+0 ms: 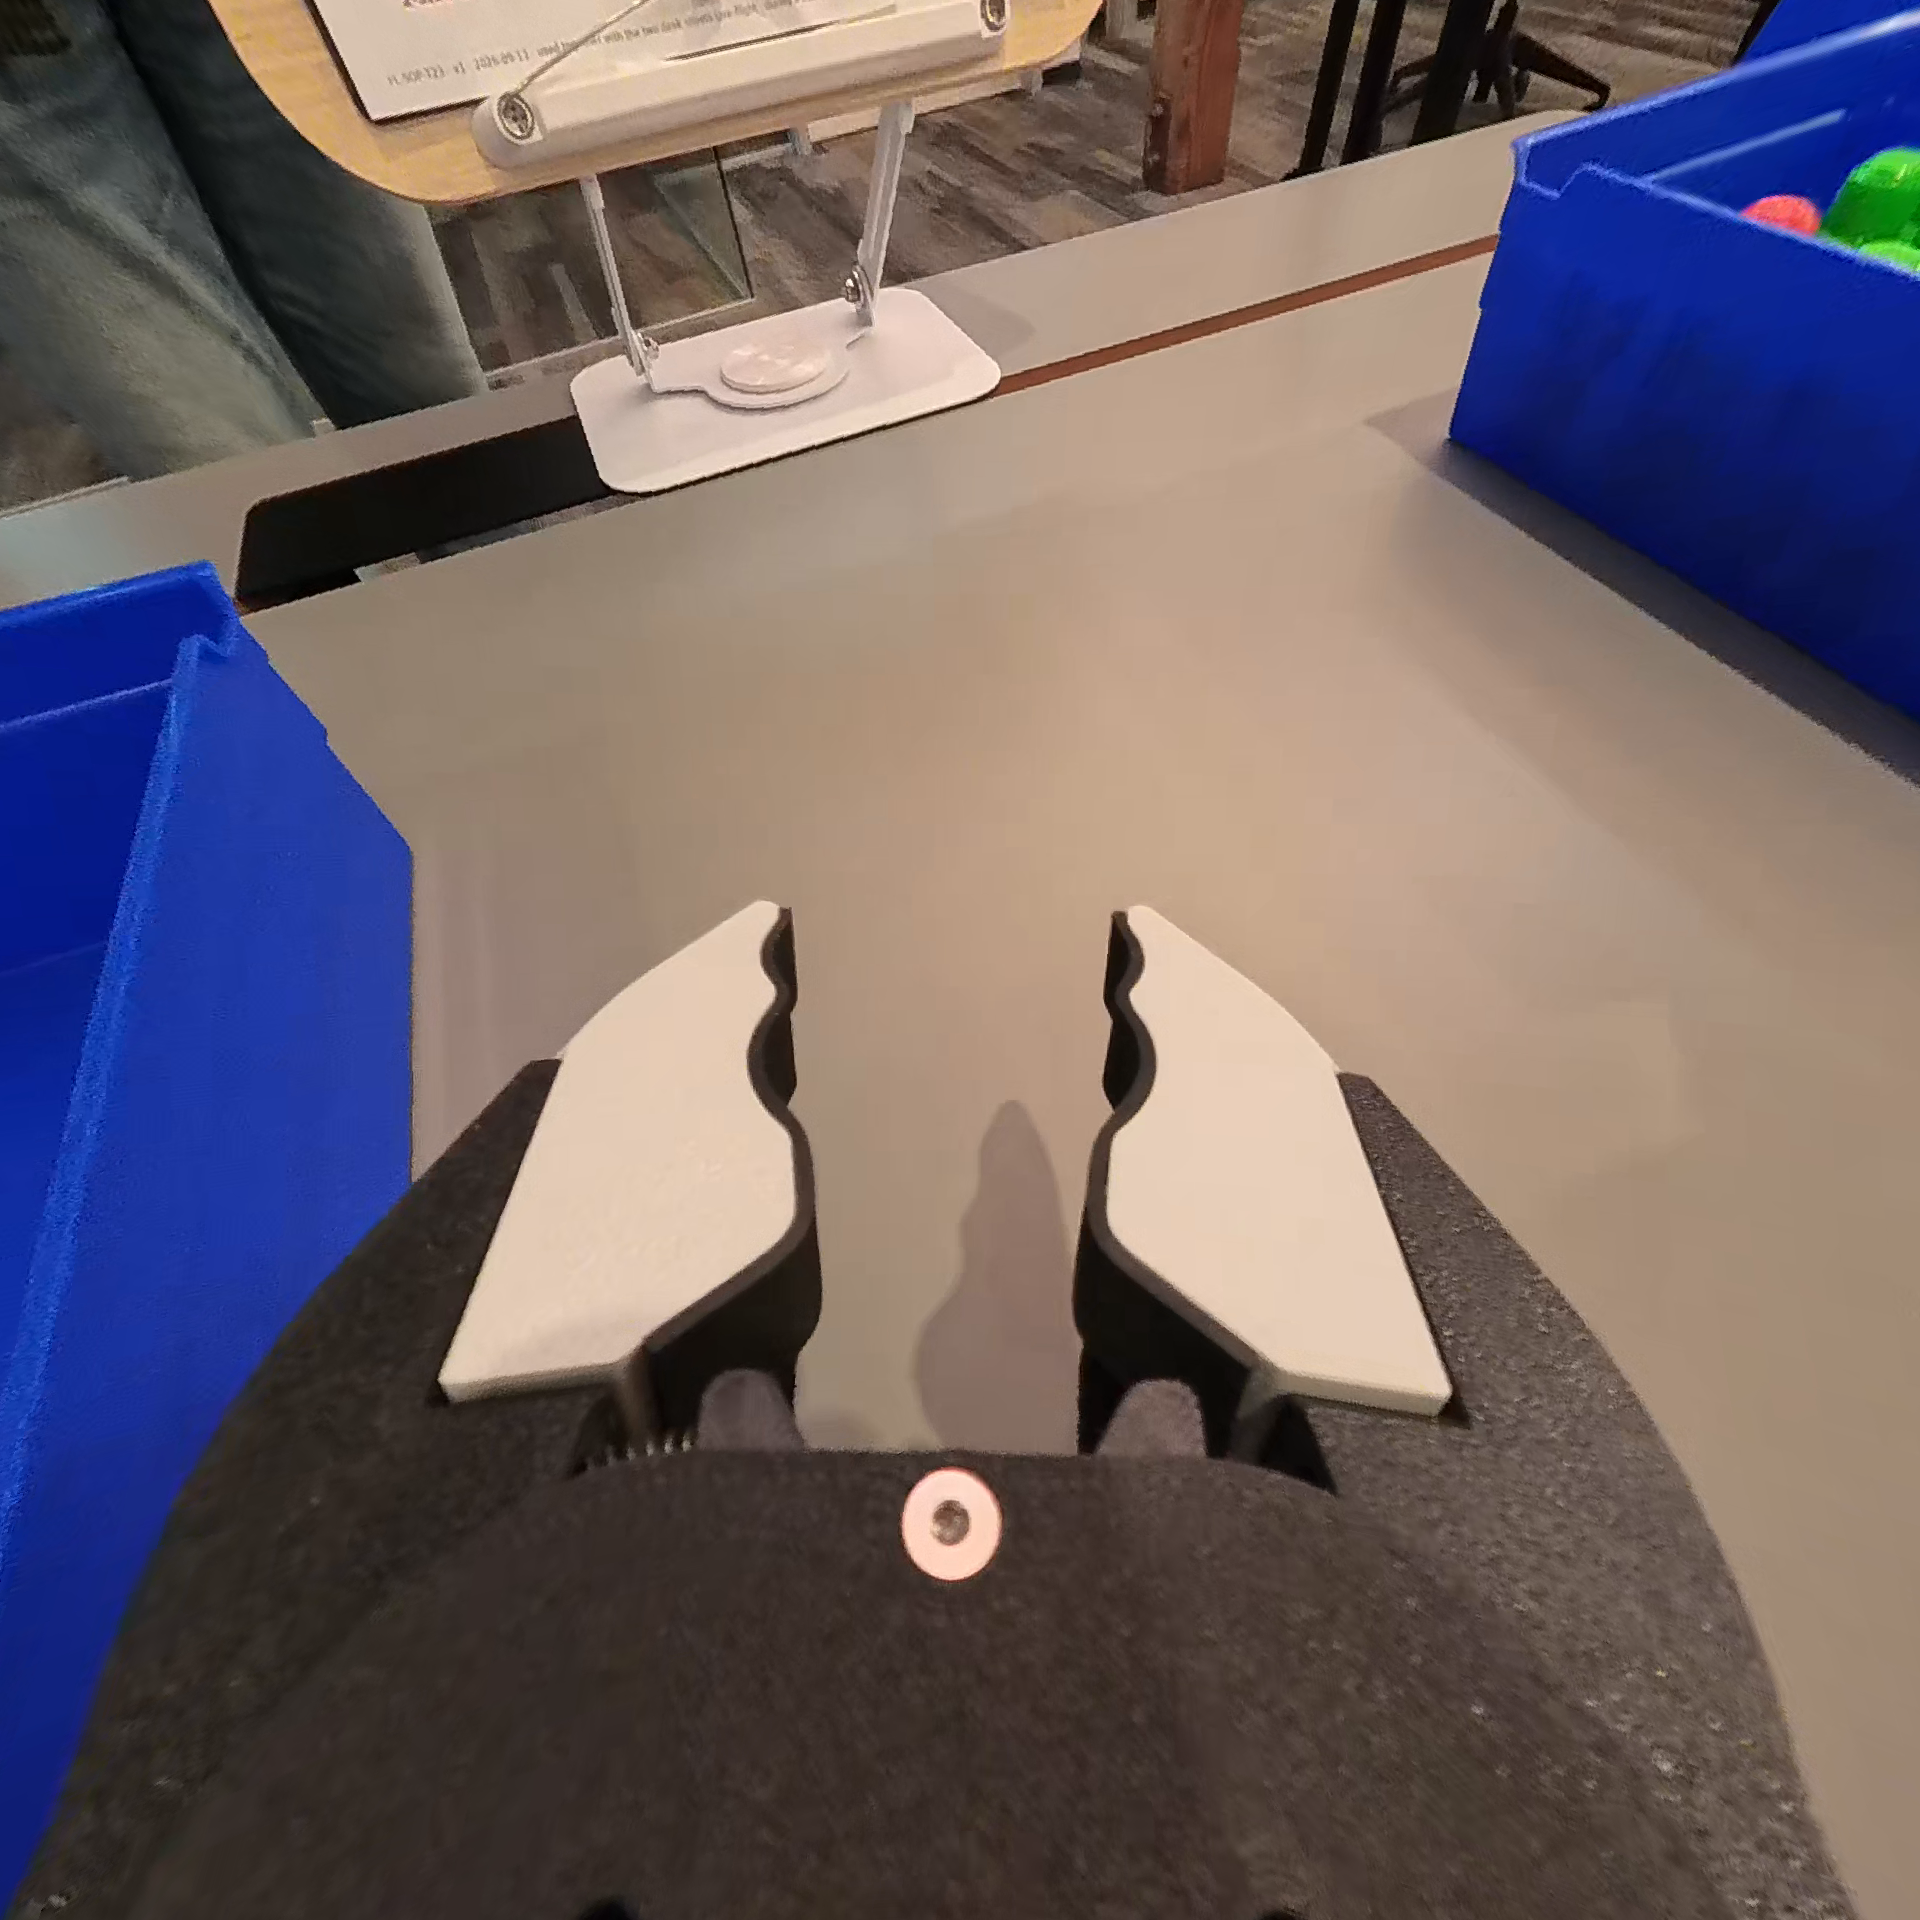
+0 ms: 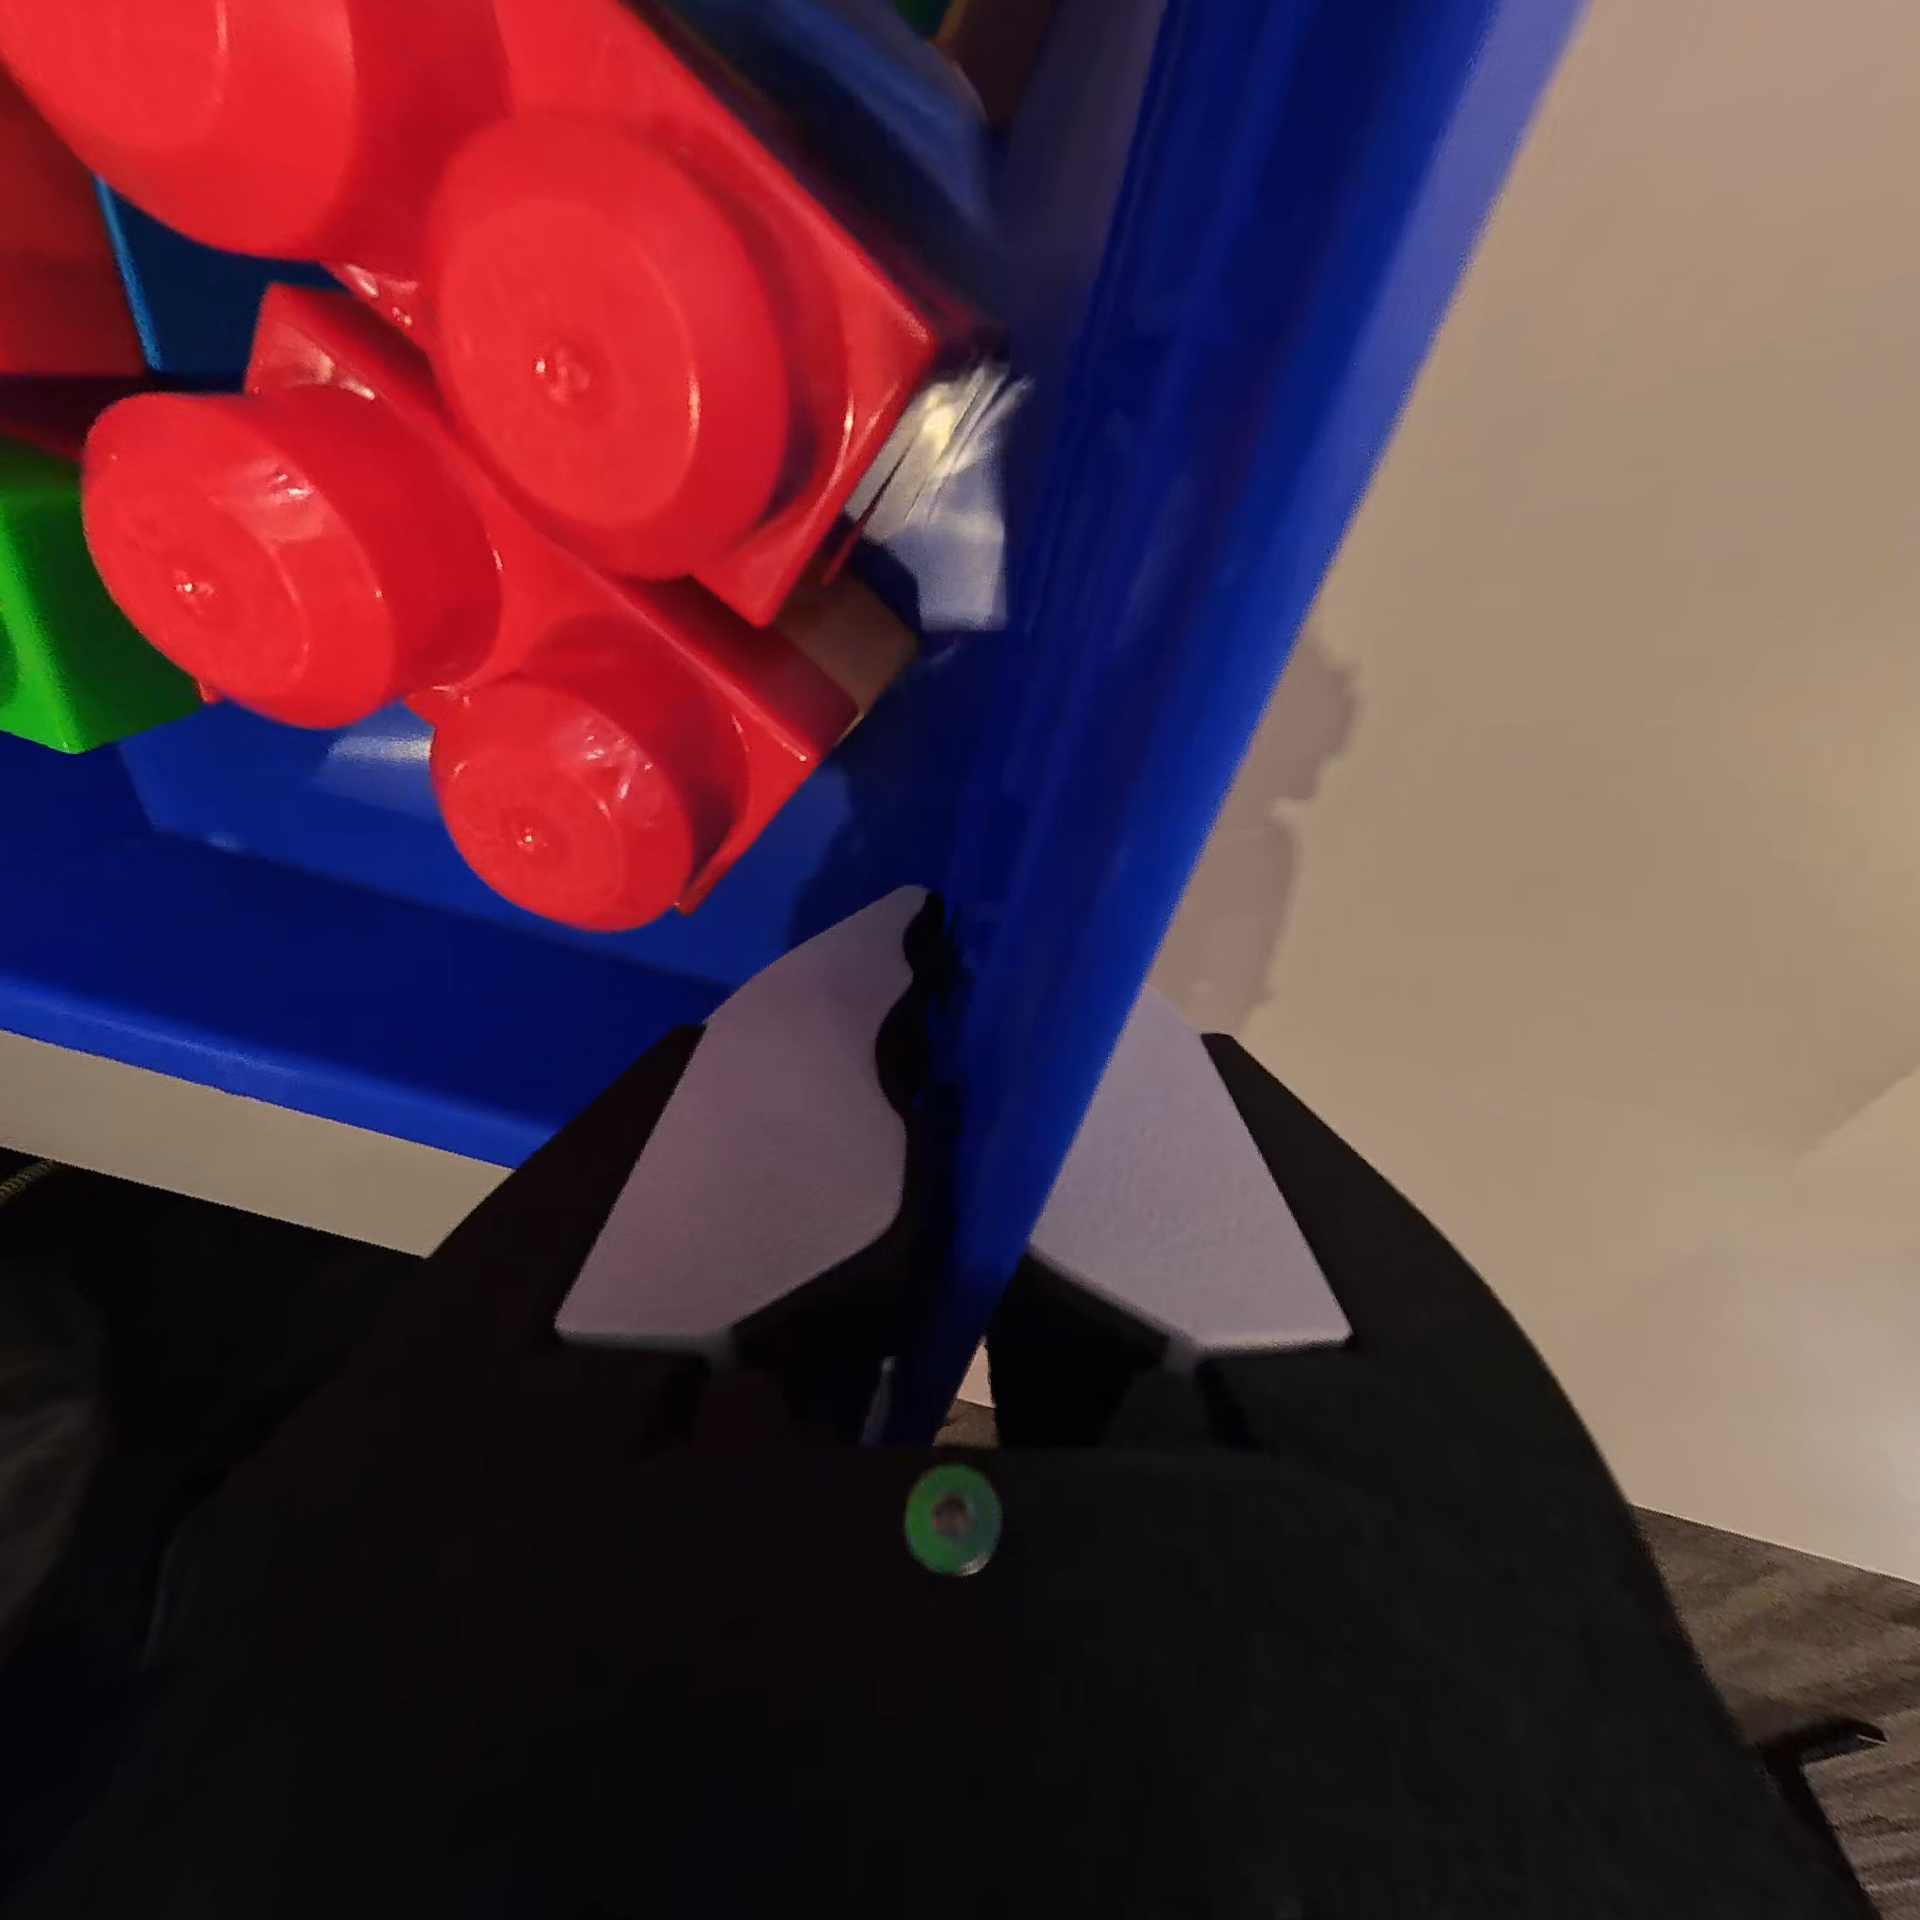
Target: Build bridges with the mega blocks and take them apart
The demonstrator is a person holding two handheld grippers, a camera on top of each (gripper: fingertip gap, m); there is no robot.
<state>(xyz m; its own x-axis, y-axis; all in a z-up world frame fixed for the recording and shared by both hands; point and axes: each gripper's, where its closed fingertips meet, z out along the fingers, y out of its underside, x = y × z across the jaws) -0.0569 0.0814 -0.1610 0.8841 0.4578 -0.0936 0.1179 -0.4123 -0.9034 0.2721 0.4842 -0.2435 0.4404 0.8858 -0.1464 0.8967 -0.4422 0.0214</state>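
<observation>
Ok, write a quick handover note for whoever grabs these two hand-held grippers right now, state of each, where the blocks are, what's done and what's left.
Left hand-held gripper: open, empty, over bare table, beside a blue bin on its left.
Right hand-held gripper: shut on the wall of the block bin; the bin looks tilted in its view.
Blocks: red blocks and a green block lie in that bin; none on the table in view.
Done: no bridge visible.
Left: get blocks out, build the bridges, then take them apart.
</observation>
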